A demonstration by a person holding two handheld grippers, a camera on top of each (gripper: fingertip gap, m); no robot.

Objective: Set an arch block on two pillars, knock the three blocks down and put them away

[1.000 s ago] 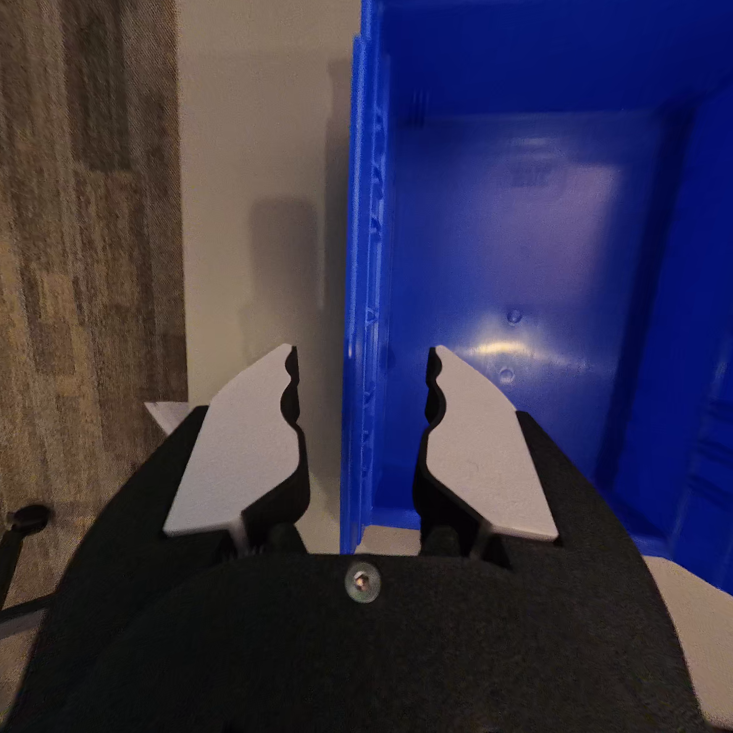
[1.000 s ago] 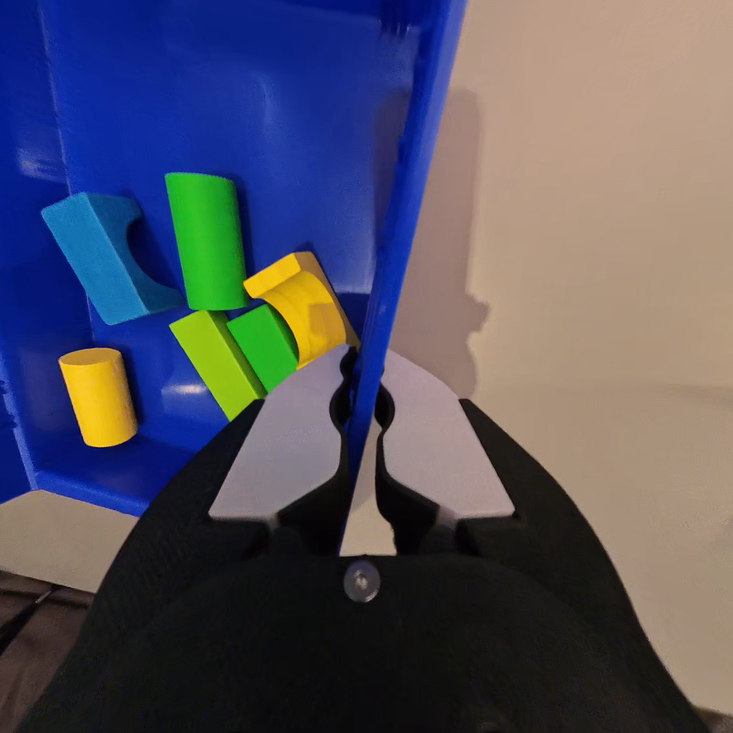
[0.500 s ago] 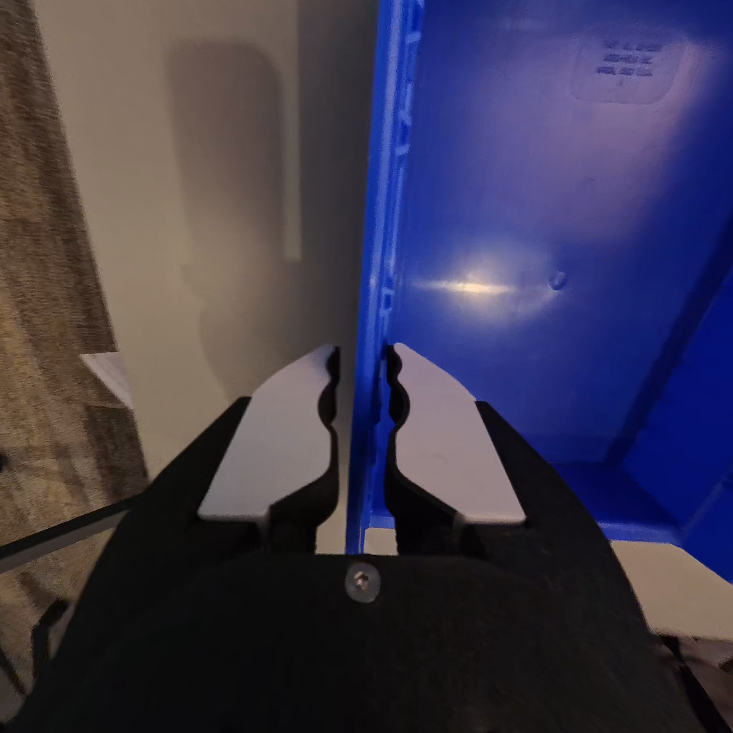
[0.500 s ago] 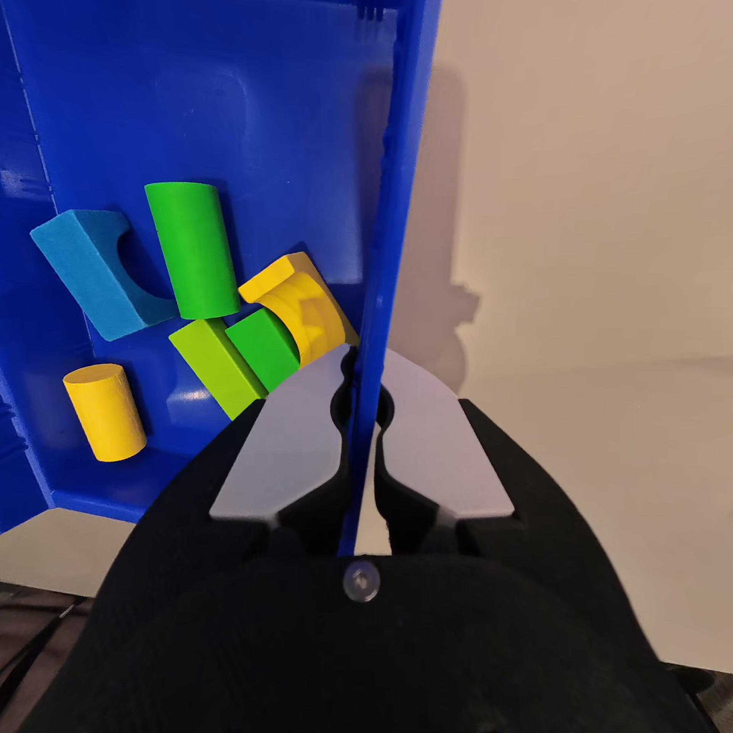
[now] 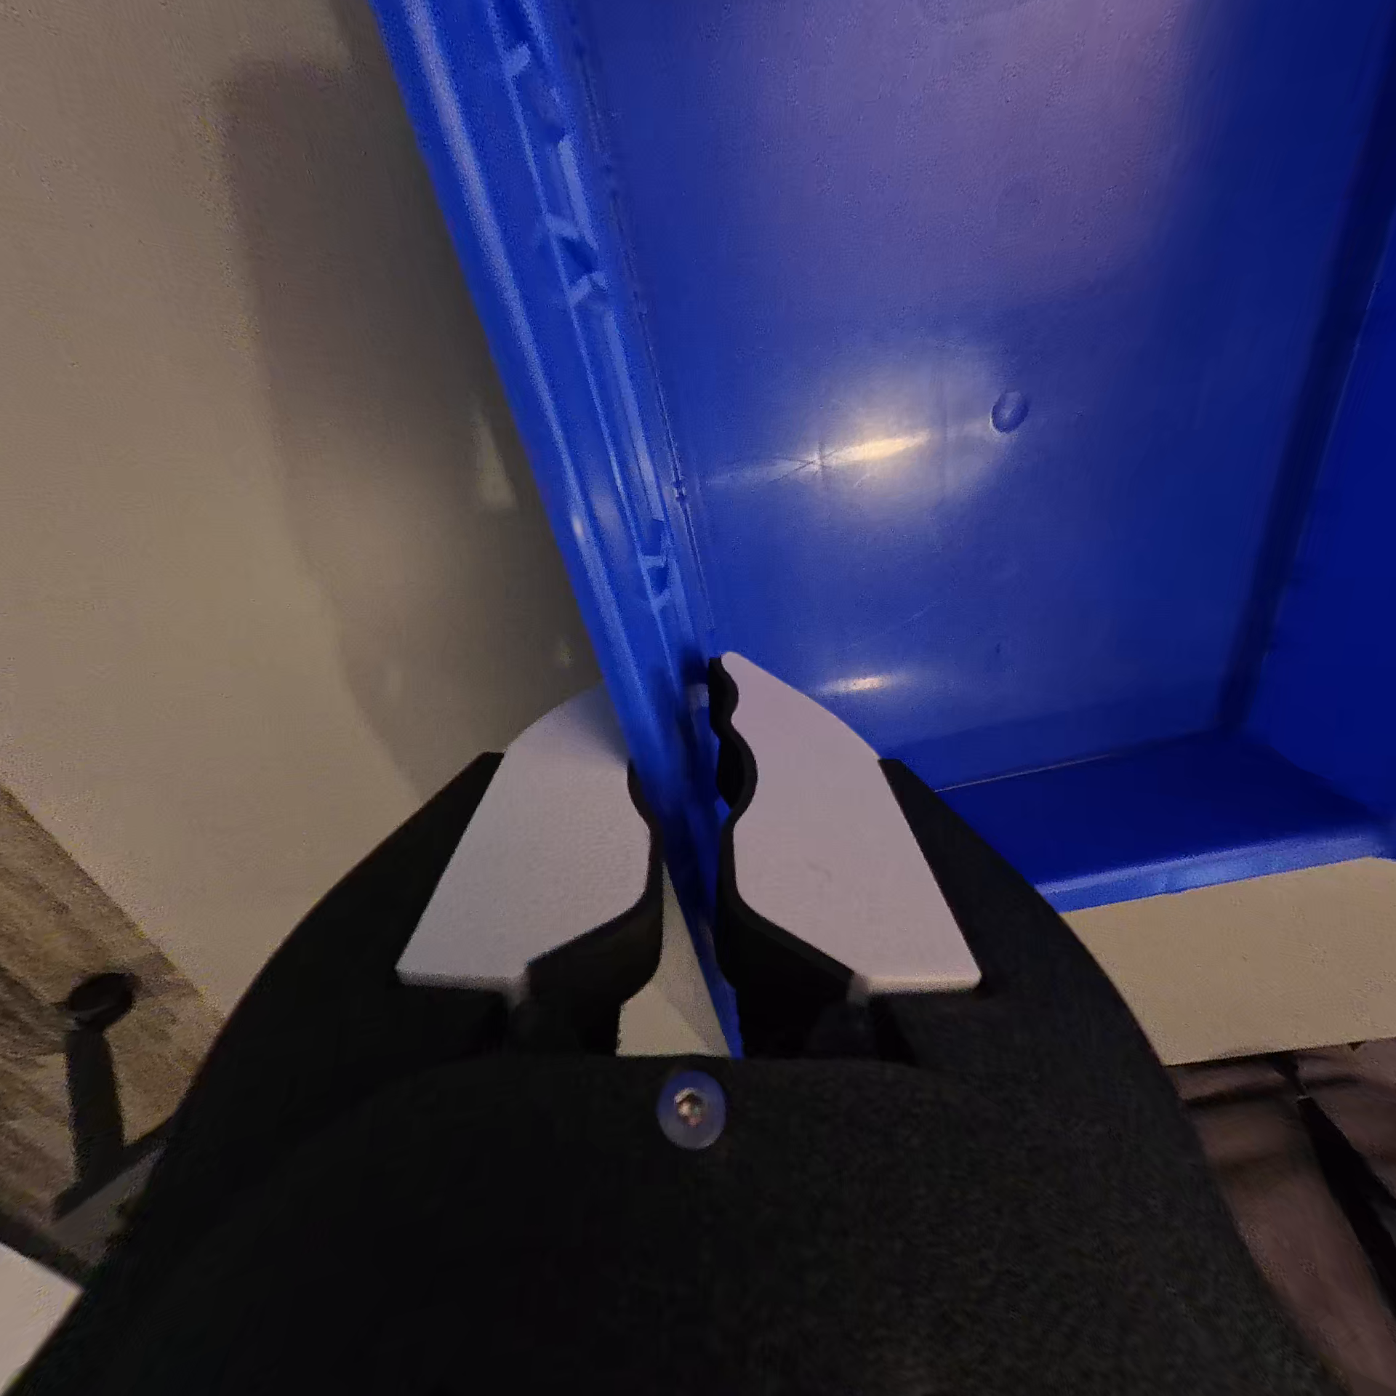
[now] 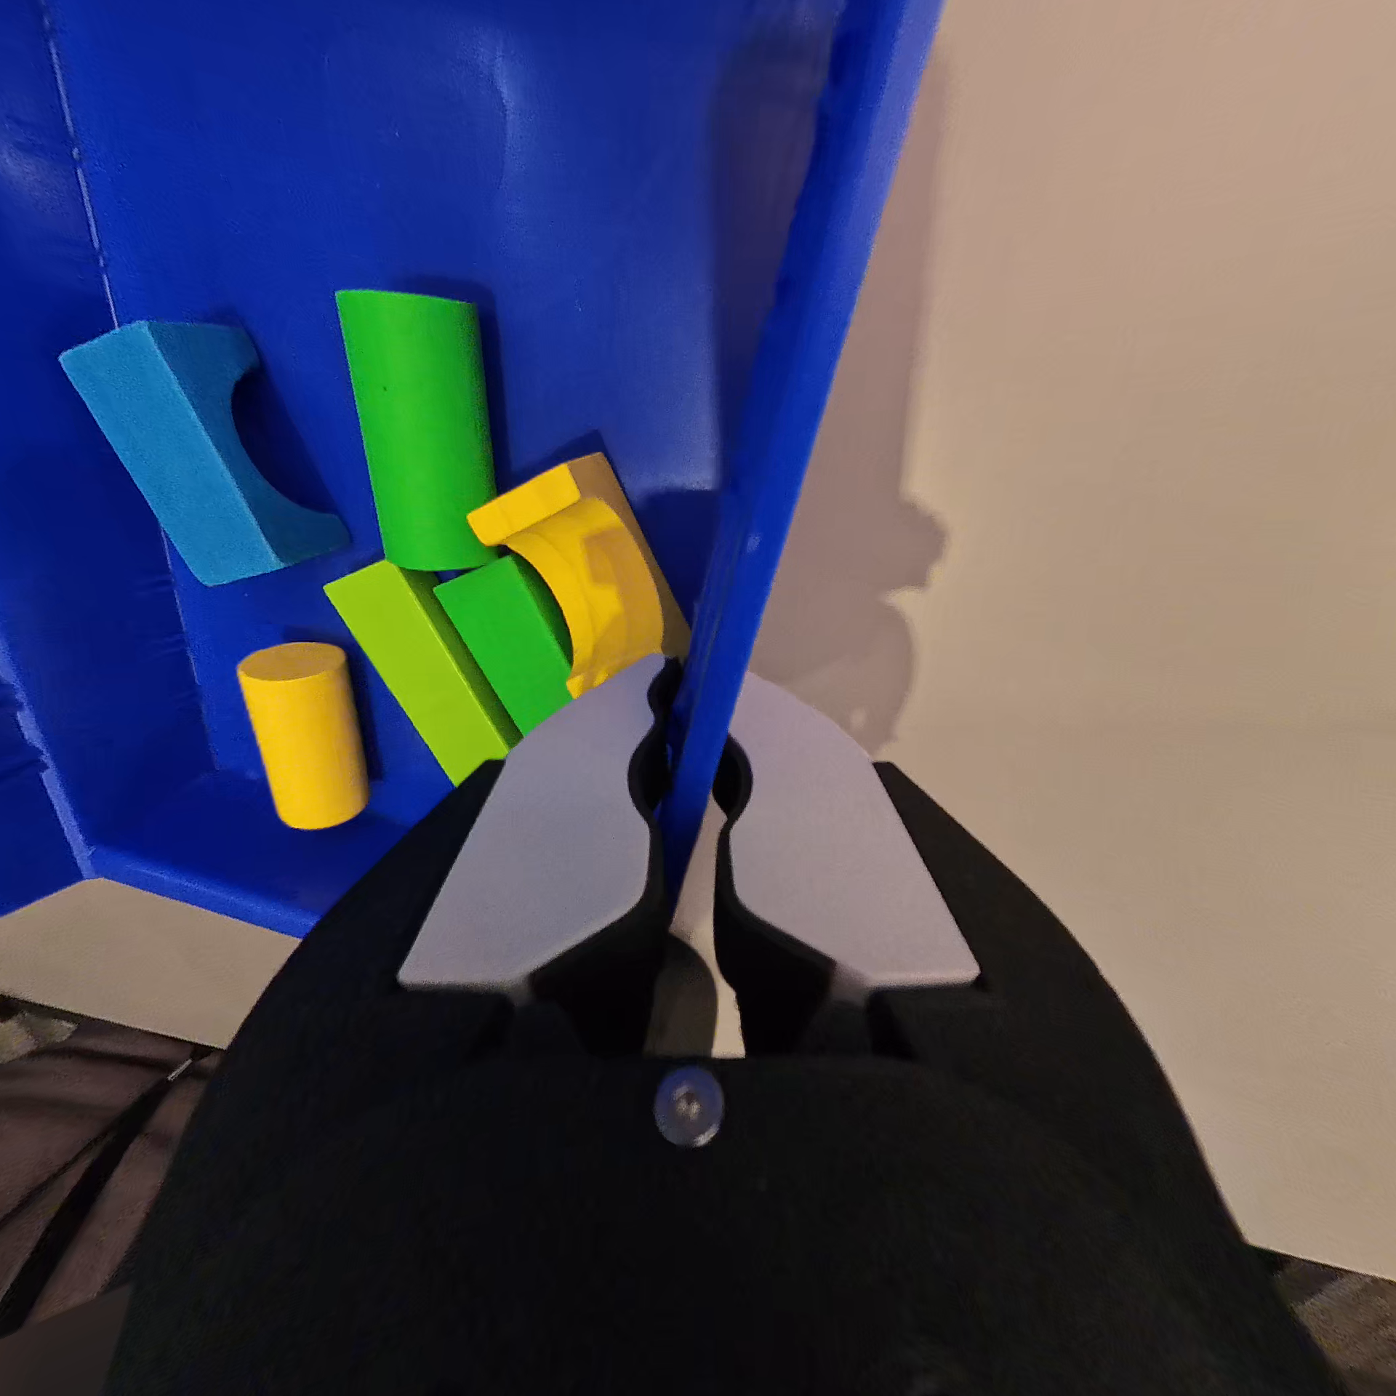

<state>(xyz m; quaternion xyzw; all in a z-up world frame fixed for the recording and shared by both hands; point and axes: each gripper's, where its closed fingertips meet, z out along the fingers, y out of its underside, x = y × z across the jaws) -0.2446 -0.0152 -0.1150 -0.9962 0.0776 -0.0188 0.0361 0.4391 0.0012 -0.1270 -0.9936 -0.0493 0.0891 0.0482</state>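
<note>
A blue plastic bin [image 6: 317, 189] stands on a pale table. My right gripper [image 6: 699, 680] is shut on its right wall [image 6: 793, 423]. My left gripper [image 5: 680, 680] is shut on its left wall [image 5: 559, 302]. In the right wrist view, blocks lie in the near right corner of the bin: a blue arch [image 6: 189, 453], a green cylinder [image 6: 419, 423], a yellow arch [image 6: 597, 566], a light green bar [image 6: 412, 665], a darker green block [image 6: 506, 642] and a yellow cylinder [image 6: 302, 733]. The left wrist view shows only bare bin floor [image 5: 982, 378].
The pale table top [image 6: 1133, 529] lies right of the bin and also left of it [image 5: 227, 453]. The table's near edge and the patterned carpet [image 5: 45, 944] show at the lower left of the left wrist view. A black stand [image 5: 94, 1057] is on the floor there. The left gripper's tips are roughly 70 centimeters from the right gripper's.
My left gripper went from open astride the bin's left wall to shut on it. The bin now looks tilted in both views. My right gripper stayed shut on the right wall.
</note>
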